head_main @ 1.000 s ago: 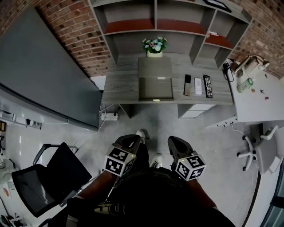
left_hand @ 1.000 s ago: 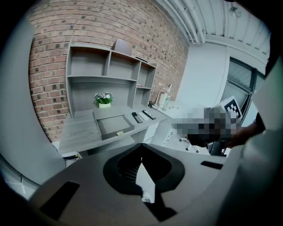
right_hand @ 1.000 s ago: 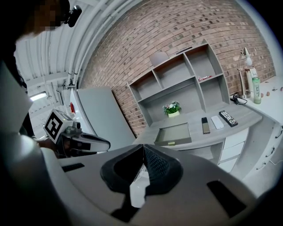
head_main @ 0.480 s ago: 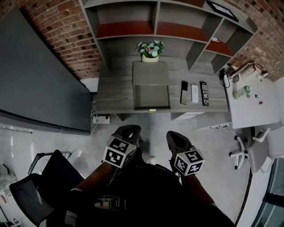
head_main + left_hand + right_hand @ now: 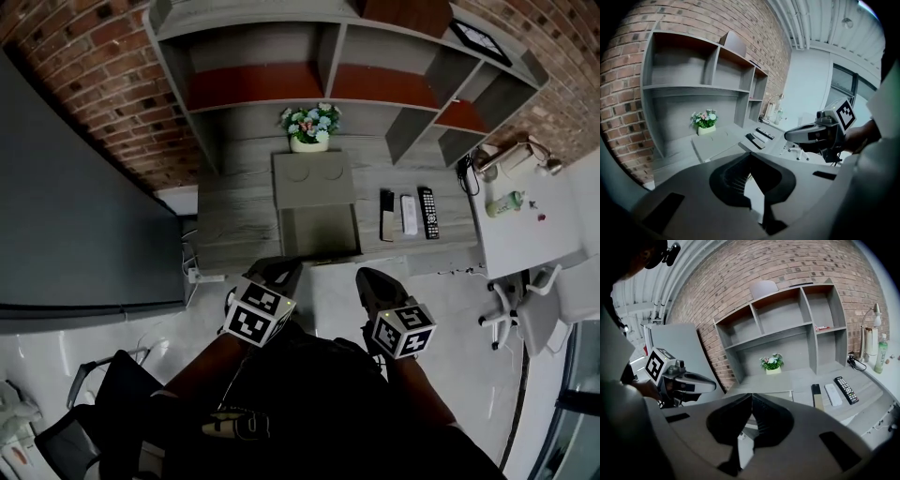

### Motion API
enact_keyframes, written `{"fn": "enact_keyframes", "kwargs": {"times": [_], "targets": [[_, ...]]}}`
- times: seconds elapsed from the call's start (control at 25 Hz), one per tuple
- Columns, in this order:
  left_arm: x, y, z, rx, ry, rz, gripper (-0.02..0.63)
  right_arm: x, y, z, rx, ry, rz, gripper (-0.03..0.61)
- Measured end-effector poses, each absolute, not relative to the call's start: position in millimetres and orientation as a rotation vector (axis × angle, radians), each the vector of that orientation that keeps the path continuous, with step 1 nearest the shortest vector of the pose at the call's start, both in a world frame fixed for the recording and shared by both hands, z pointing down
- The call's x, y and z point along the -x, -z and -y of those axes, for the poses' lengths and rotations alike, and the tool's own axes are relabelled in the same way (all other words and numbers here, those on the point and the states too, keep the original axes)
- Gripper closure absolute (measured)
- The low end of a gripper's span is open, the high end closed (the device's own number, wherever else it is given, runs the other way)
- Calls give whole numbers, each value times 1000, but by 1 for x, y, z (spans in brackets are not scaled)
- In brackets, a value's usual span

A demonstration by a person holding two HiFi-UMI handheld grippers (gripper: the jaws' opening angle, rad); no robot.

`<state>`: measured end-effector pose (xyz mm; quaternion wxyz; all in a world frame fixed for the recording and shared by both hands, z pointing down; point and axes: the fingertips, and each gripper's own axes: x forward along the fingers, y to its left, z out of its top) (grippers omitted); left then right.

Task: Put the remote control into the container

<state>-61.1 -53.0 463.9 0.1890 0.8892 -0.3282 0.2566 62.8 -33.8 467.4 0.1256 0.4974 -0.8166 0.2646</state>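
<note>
The left gripper (image 5: pixel 750 154) and right gripper (image 5: pixel 751 394) hung short of the desk (image 5: pixel 234 216), well back from the container (image 5: pixel 319 232), probably because nothing was within reach. Both had their fingers pressed together on nothing. The container sat open and looked empty, its lid (image 5: pixel 314 178) laid back toward the flowers (image 5: pixel 309 122), seemingly ready for loading. Three remotes (image 5: pixel 409 214) lay untouched just right of the container.

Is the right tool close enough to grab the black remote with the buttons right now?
Probably not yet. The right tool hangs over the floor, short of the desk where the black remote lies. Nothing seems to block the way, but its jaws are shut and would need opening first.
</note>
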Motion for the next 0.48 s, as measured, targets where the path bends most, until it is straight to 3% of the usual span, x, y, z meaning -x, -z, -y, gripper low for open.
{"fn": "enact_keyframes", "kwargs": {"times": [0.48], "targets": [[60,-482,88,-2561,-814,764,607,-95,-473,74,-1633,-812,2209,570]]}}
